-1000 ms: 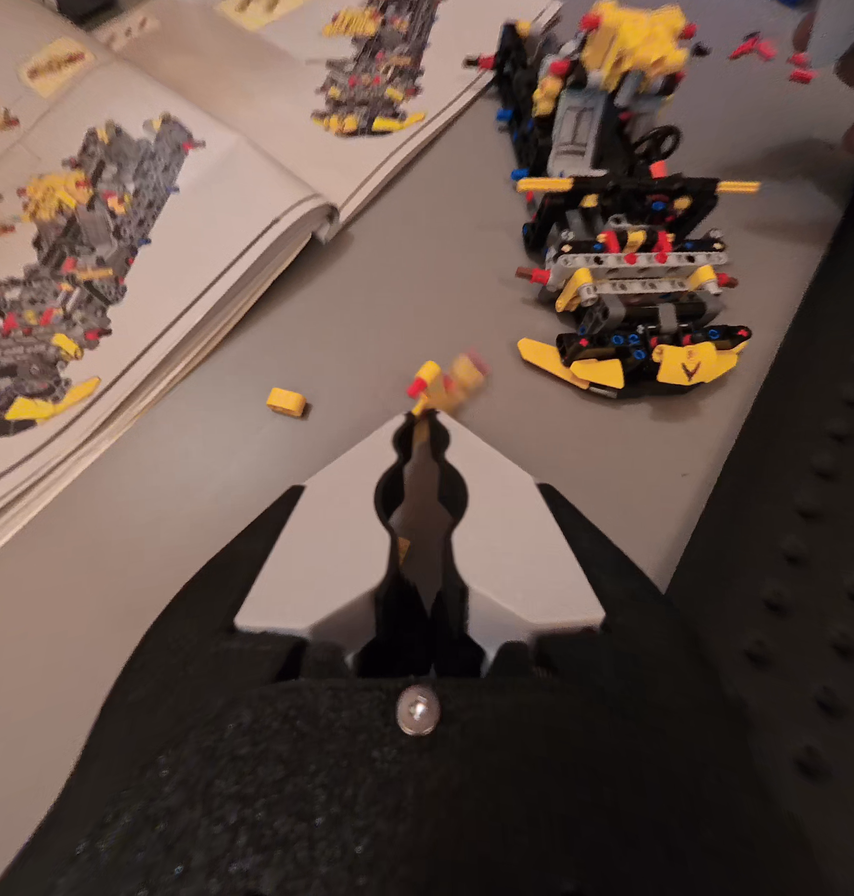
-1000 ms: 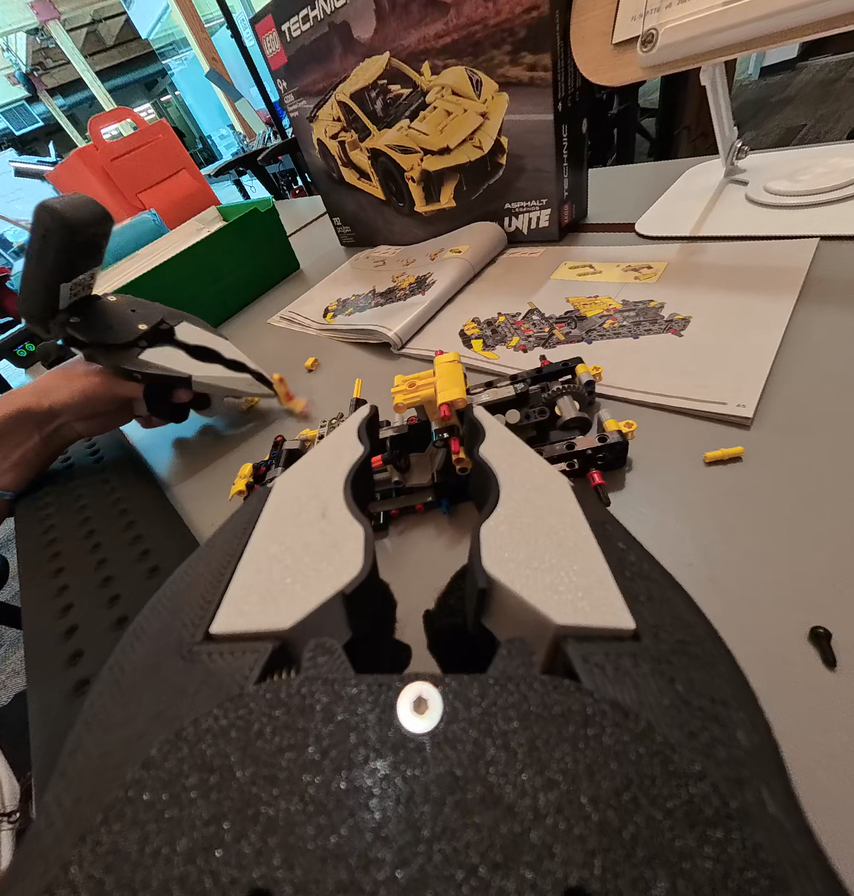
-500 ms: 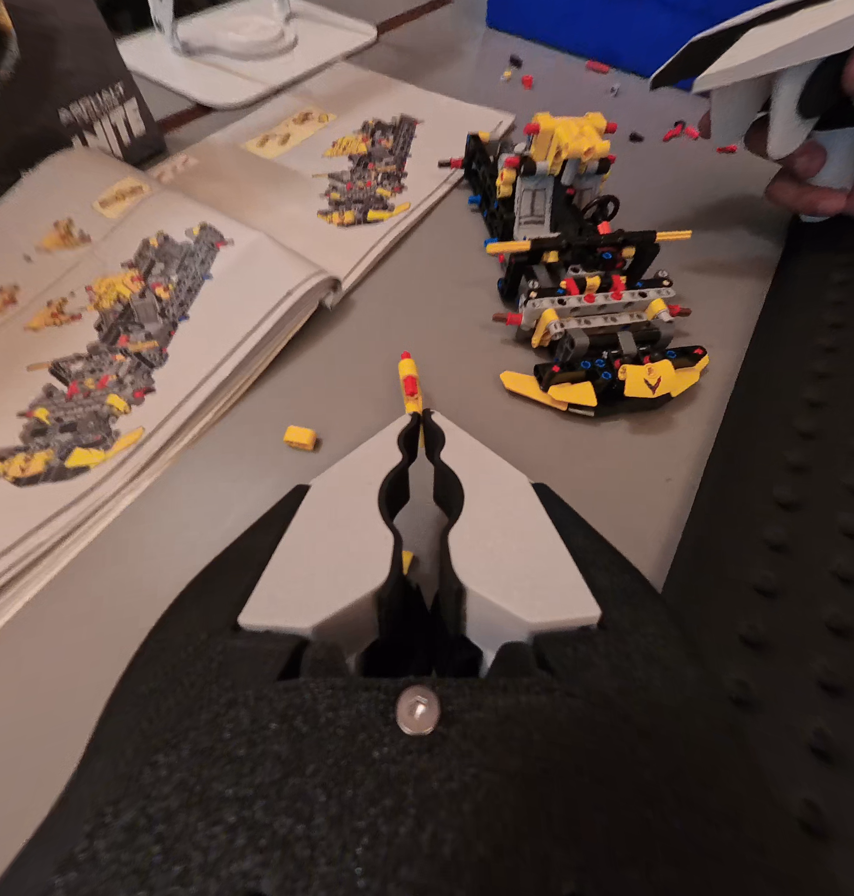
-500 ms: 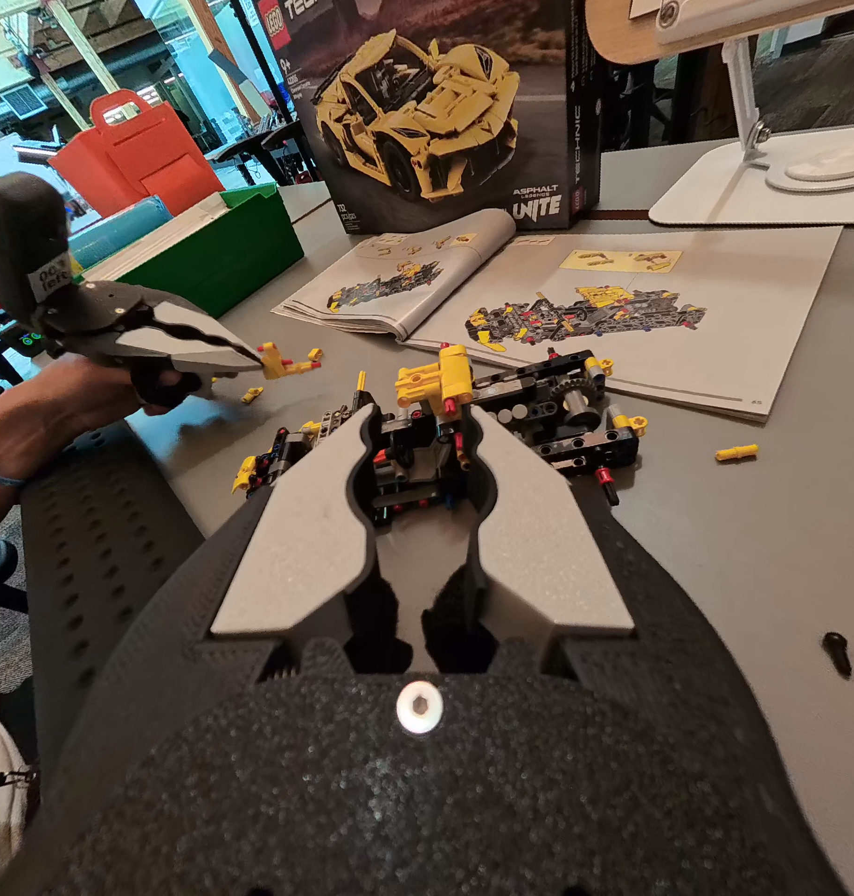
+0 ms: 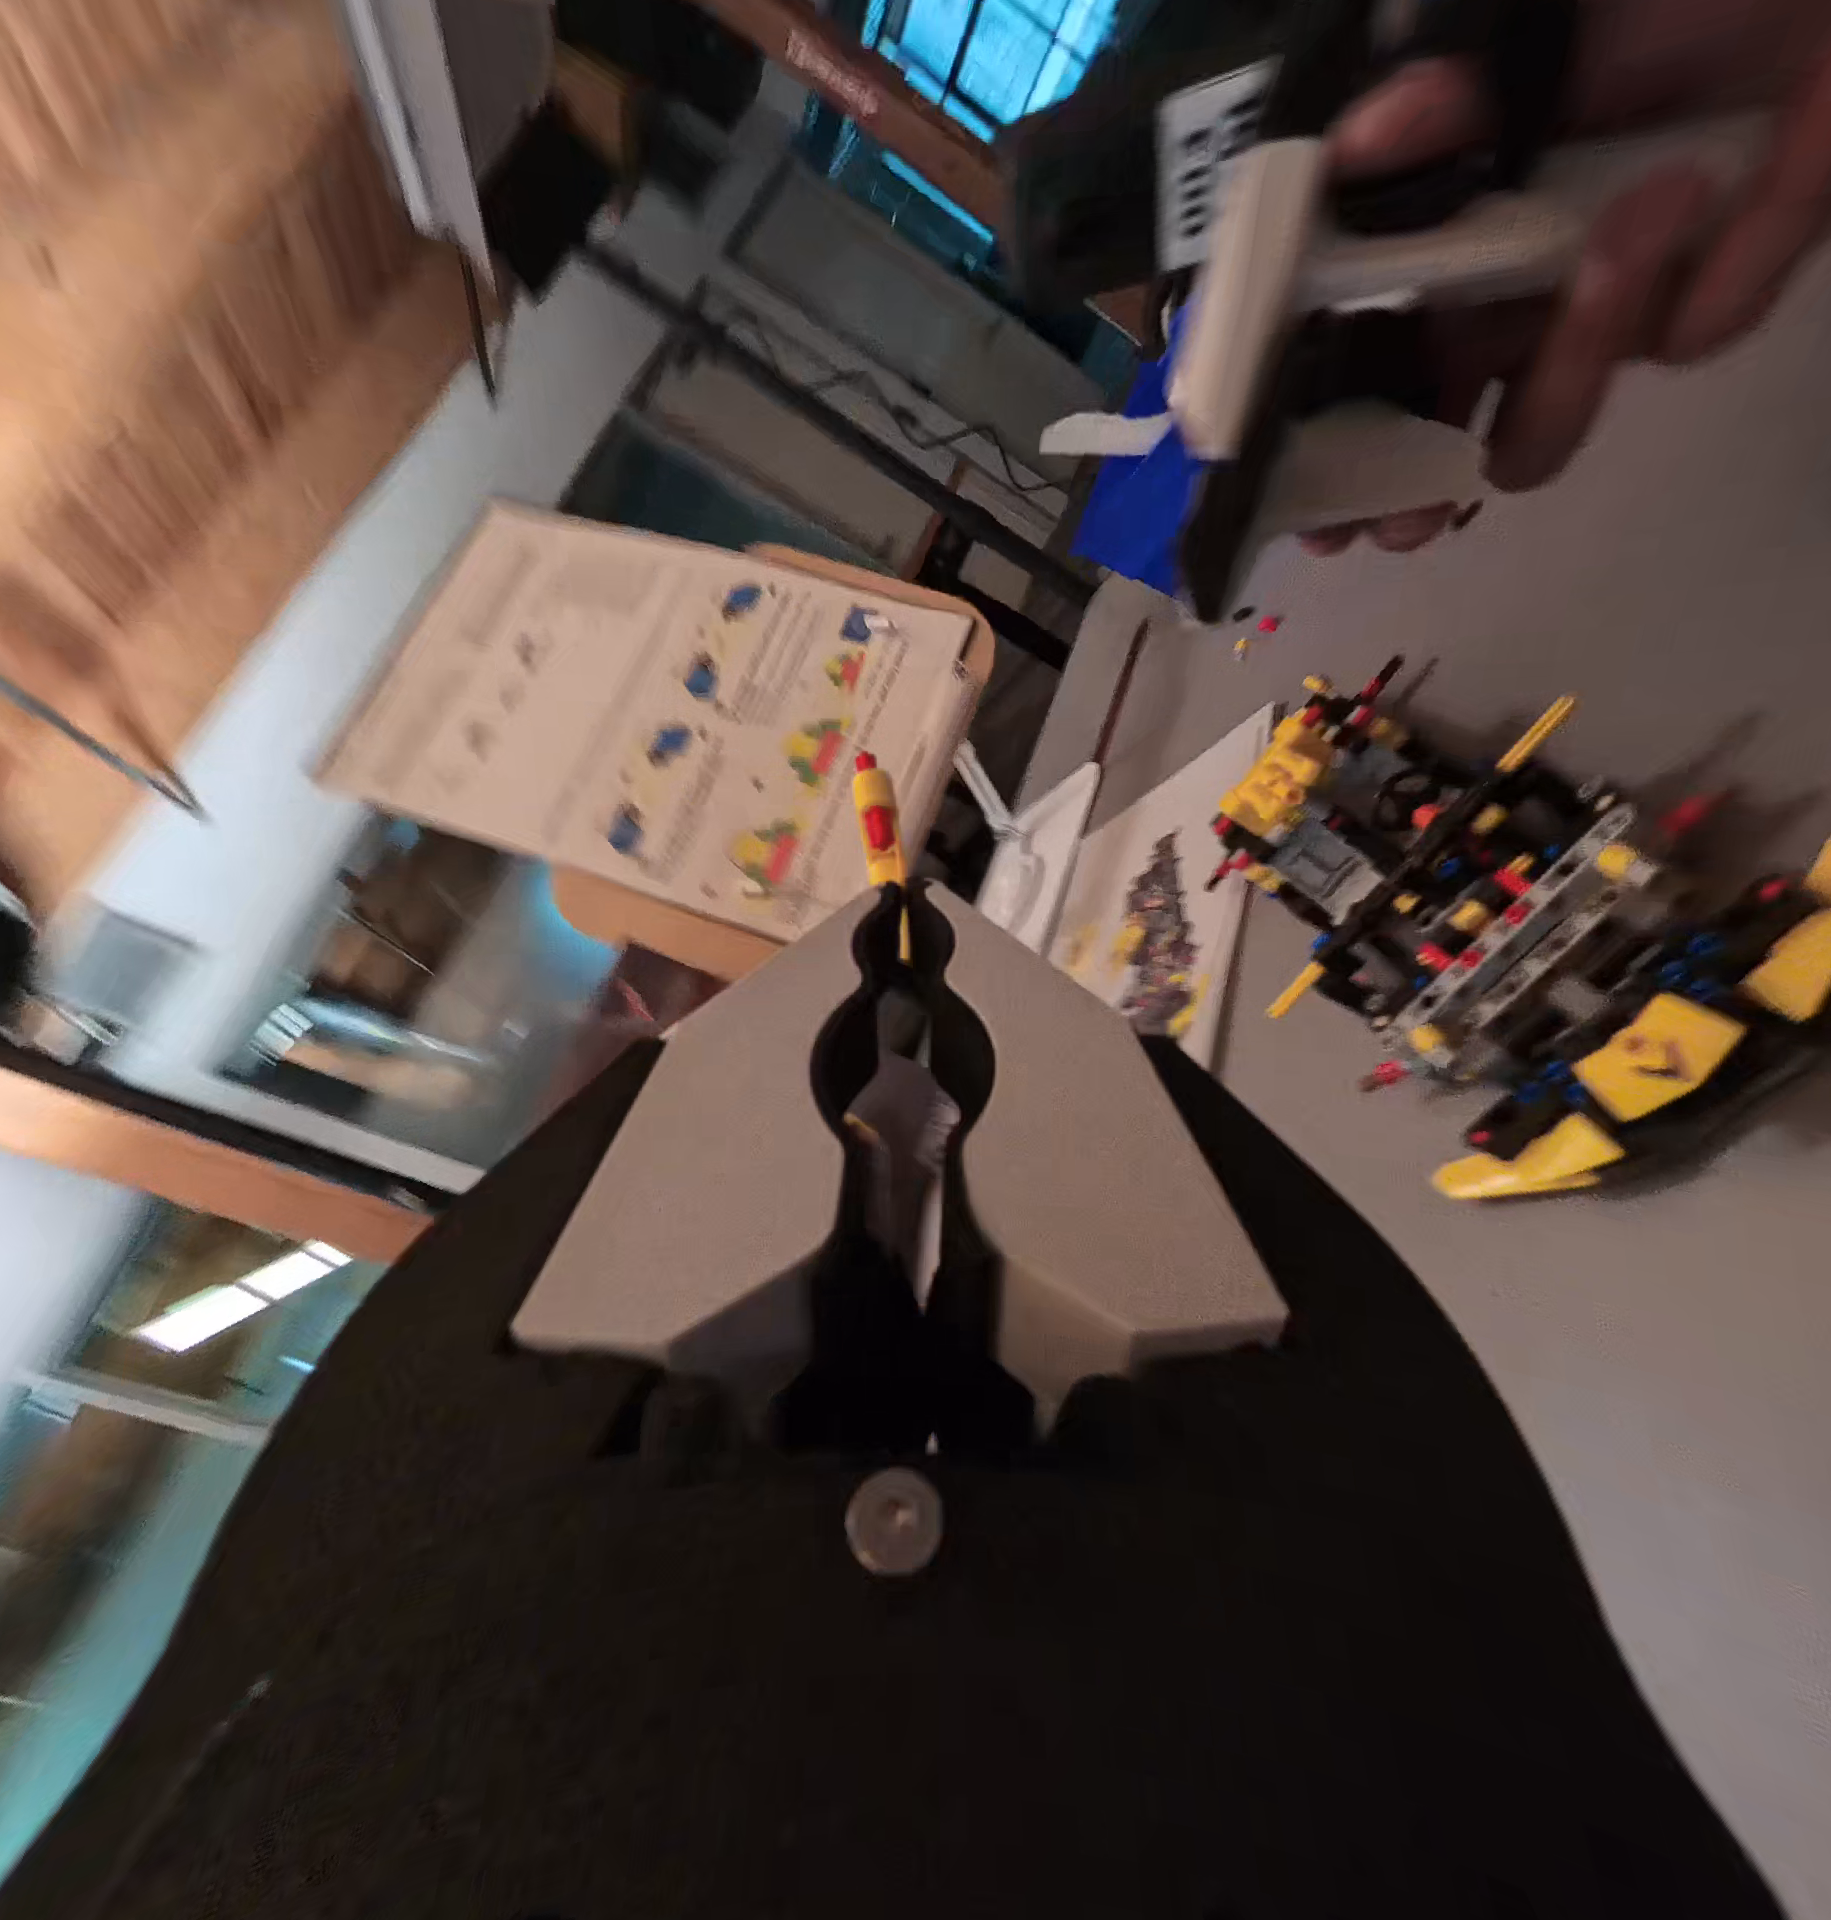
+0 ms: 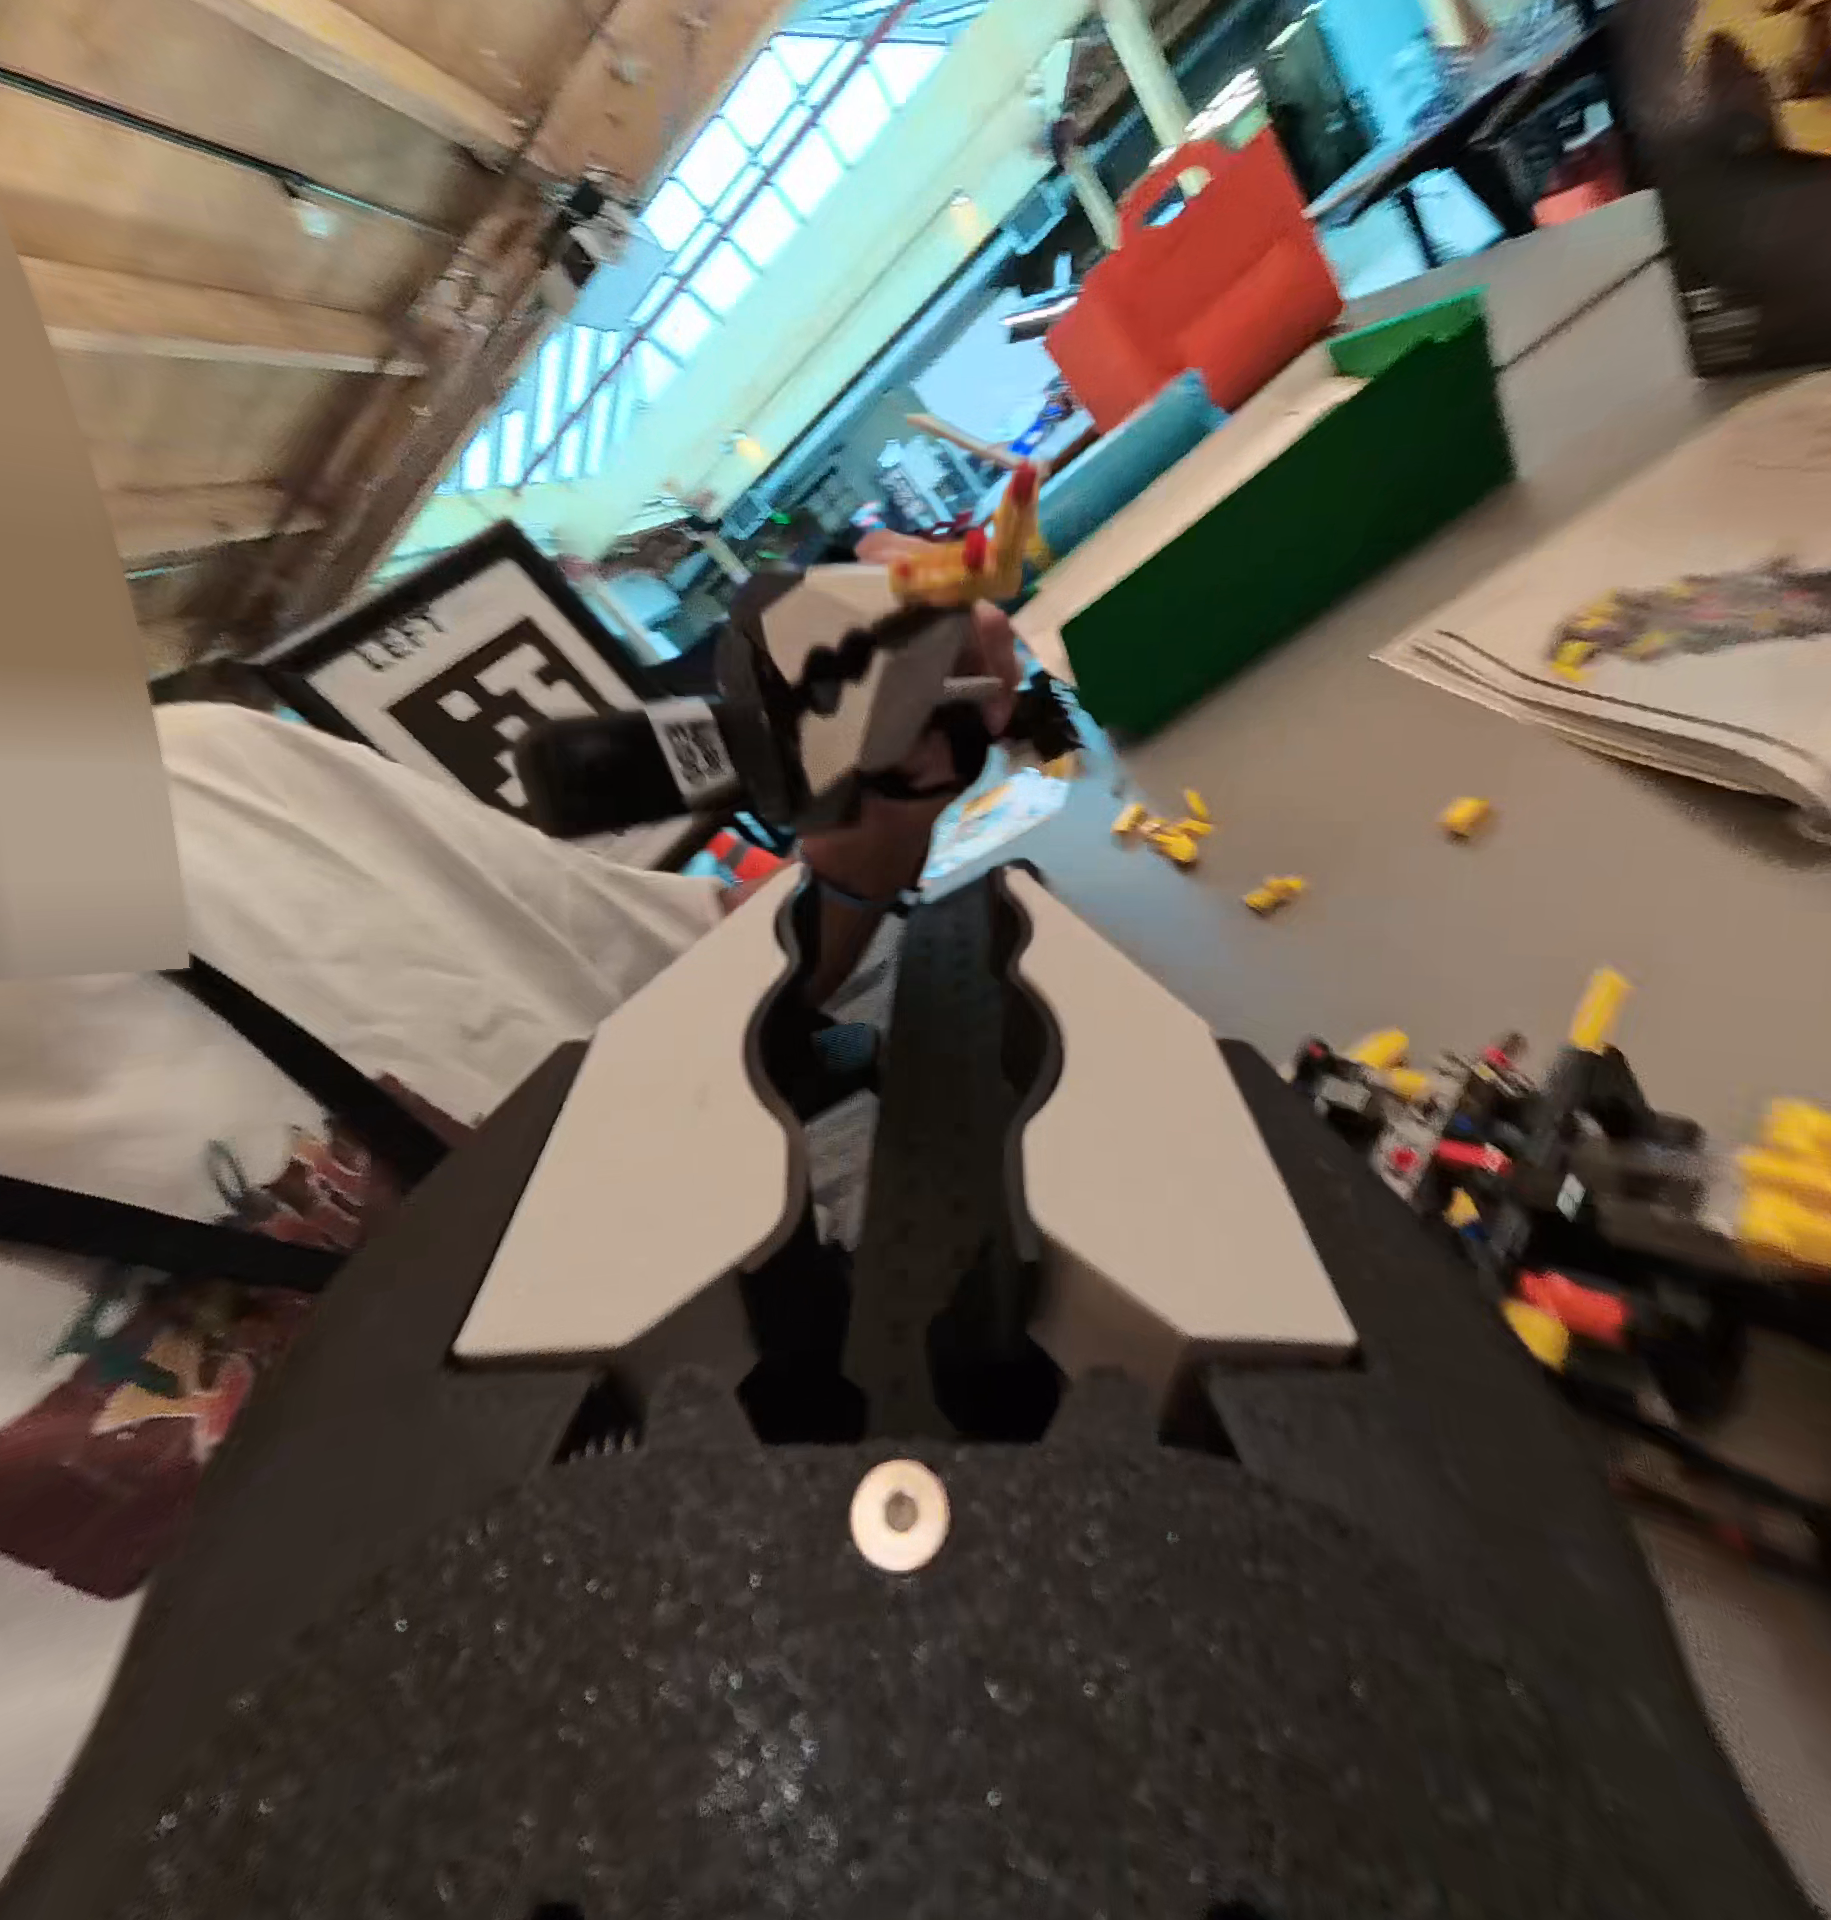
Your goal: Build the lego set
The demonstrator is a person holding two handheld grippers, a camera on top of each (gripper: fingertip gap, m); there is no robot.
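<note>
While earlier low, left gripper raised | yellow piece clamped

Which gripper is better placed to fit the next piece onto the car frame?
Left, probably. The left gripper is already shut on the small yellow and red piece, raised above the table. The right gripper is open and empty, beside the car frame, free to steady it.

Open grey tabletop between scattered yellow pieces and lego chassis
</note>
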